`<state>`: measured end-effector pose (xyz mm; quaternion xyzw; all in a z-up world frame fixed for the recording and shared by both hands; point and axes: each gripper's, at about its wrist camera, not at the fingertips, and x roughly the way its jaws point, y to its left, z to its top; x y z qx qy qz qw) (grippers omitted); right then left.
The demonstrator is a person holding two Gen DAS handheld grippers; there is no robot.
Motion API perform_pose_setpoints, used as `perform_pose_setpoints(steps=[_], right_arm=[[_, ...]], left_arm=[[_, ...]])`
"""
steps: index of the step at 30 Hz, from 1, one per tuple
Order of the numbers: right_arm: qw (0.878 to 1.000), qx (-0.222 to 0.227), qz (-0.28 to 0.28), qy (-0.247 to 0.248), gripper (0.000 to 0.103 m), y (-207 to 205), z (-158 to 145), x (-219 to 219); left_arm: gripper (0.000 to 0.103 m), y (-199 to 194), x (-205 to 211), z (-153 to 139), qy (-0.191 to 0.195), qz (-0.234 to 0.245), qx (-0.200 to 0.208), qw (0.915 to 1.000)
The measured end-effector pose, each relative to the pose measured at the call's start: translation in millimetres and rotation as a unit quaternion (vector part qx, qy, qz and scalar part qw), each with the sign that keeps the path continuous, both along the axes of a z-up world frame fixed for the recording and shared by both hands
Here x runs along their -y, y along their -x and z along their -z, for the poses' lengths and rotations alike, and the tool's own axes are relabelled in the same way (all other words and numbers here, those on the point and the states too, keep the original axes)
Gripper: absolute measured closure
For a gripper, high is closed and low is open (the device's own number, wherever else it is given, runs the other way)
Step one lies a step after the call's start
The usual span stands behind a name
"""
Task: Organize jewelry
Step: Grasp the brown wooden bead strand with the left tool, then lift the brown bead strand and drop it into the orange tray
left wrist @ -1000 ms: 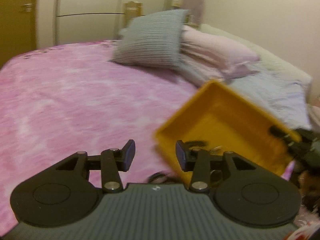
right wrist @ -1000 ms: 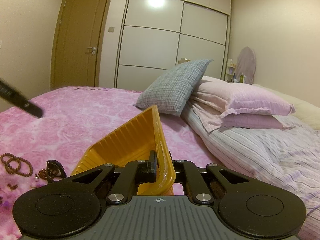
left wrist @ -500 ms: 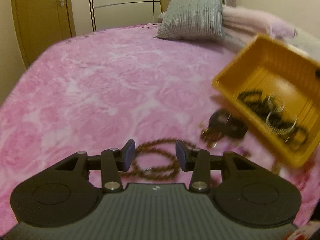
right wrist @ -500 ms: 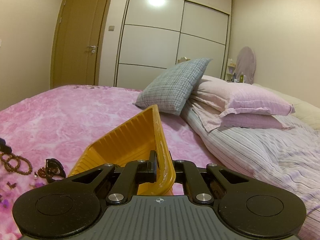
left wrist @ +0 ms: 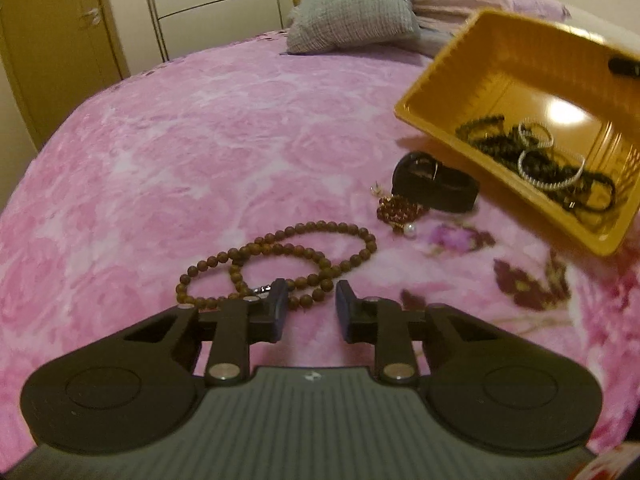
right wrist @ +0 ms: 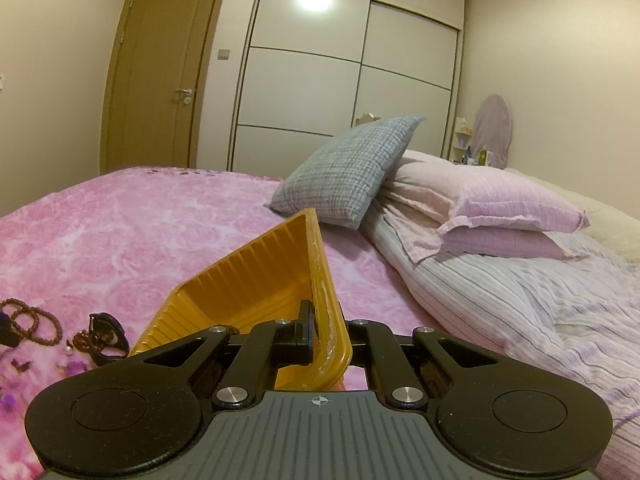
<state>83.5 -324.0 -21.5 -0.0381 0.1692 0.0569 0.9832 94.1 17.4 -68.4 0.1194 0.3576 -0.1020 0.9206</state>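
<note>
A brown bead necklace (left wrist: 280, 264) lies coiled on the pink bedspread (left wrist: 180, 140). My left gripper (left wrist: 308, 302) is open just above its near edge, the left finger over the beads. A black watch (left wrist: 436, 184) and a small dark-red bead bracelet with a pearl (left wrist: 398, 210) lie beyond. My right gripper (right wrist: 326, 330) is shut on the rim of the yellow tray (right wrist: 256, 280) and holds it tilted; the tray (left wrist: 460, 80) holds several dark and silver bracelets (left wrist: 536, 160). In the right wrist view the necklace (right wrist: 32, 320) and watch (right wrist: 106, 334) show at far left.
A grey checked pillow (right wrist: 348, 170) and pink pillows (right wrist: 492, 216) lie at the head of the bed. A striped quilt (right wrist: 520, 300) covers the right side. A wooden door (right wrist: 160, 76) and a white wardrobe (right wrist: 340, 80) stand behind.
My left gripper has swung down from facing the pillows and closed in on the brown bead necklace. The right gripper has kept the tilted tray nearly still.
</note>
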Motion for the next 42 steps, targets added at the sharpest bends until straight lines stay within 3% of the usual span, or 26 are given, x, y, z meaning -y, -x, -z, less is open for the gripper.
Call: perform_pose_setpoints(steps=[9,10,15,19,22,25,34,42], right_arm=[[1.000,0.000,0.000,0.002,0.096,0.7,-0.1,-0.9],[1.000,0.000,0.001,0.002,0.096,0.7,-0.2,-0.3],[1.000,-0.001,0.000,0.002,0.096,-0.2,-0.2,-0.5],[1.000,0.000,-0.001,0.002,0.096,-0.4,-0.6,-0.2],[1.000,0.001,-0.002,0.004,0.096,-0.3,-1.0,-0.2],[1.000,0.002,-0.003,0.004,0.096,-0.1,-1.3,-0.5],[1.000,0.003,-0.003,0.006,0.096,2.0,-1.4,-4.2],[1.000,0.003,-0.003,0.005,0.096,1.3,-1.9,-4.4]], left_arm=[[0.084,-12.6,15.1,8.8,-0.072,0.040,-0.002,0.9966],[0.093,-13.1,15.1,8.6,-0.074,0.044,-0.004,0.9963],[0.097,-12.2,10.2,-3.0,-0.056,0.038,-0.011,0.9976],[0.097,-9.7,-0.5,-30.7,-0.025,0.026,0.004,0.9993],[0.097,-10.7,-15.1,-62.1,0.017,0.015,0.025,0.9994],[0.097,-12.3,-26.7,-95.8,0.032,0.005,0.056,0.9979],[0.097,-12.4,-34.7,-169.6,0.048,0.006,0.122,0.9914],[0.097,-16.2,-19.0,-192.9,0.053,0.032,0.140,0.9883]])
